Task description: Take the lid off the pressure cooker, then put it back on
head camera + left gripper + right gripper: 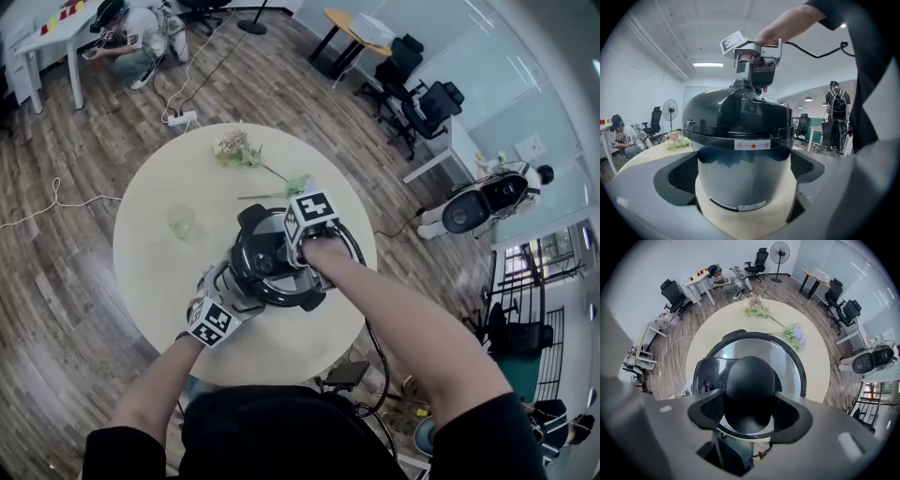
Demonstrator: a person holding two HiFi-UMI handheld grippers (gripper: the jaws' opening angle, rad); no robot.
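The right tongs (750, 405), half spread, are clamped from above on the black knob (749, 380) of the lid (787, 357), which is seated on the pressure cooker (740, 185). Its body seems pinched between the left tongs (744, 174). Everything is carried by the round bench (159, 272).

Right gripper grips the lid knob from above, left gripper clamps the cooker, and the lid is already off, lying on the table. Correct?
Not quite. The lid is not off: it sits on the cooker, as the left gripper view shows. The rest holds: the right gripper grips the knob from above, and the left gripper clamps the cooker.
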